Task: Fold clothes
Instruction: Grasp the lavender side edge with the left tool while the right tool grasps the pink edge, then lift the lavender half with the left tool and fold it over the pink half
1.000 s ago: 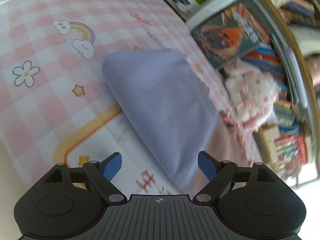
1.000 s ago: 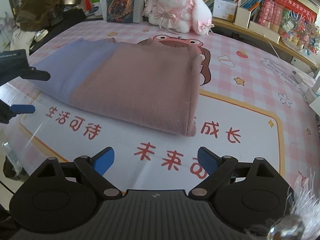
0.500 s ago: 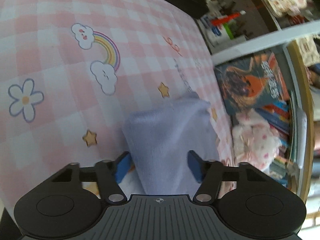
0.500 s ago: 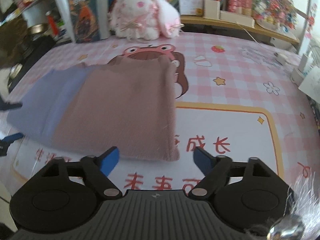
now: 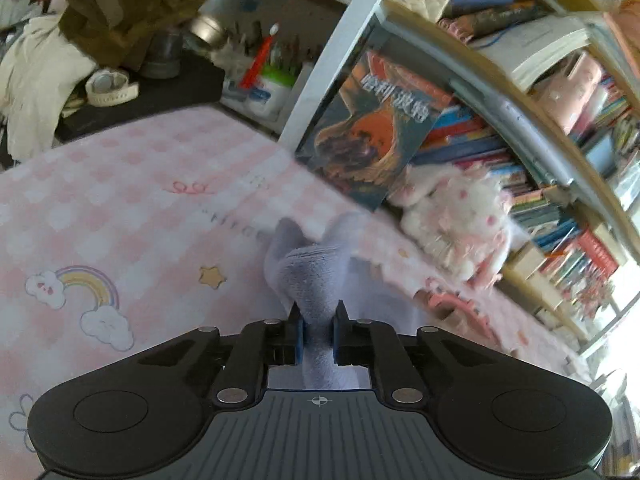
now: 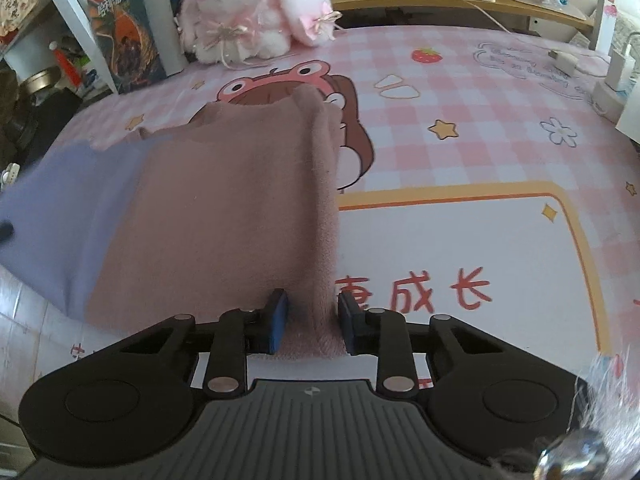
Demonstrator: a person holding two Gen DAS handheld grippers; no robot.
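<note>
1. Books are held on the shelf [image 5: 500,92] beside a plush rabbit [image 6: 248,12].
2. The garment [image 6: 224,208], pink and lavender, is spread on the checked mat [image 6: 460,160].
3. Its lavender edge is clamped by the left gripper [image 5: 317,332]; its pink corner is pinched between the jaws of the right gripper [image 6: 312,326].

The lavender part of the garment [image 5: 308,280] is now being pinched by the left gripper [image 5: 317,330], previously open; the pink edge [image 6: 320,240] is being clamped by the right gripper [image 6: 312,326].

plush bunny [image 6: 248,20], upright book [image 6: 124,36], pink checked mat [image 6: 460,128]
</note>
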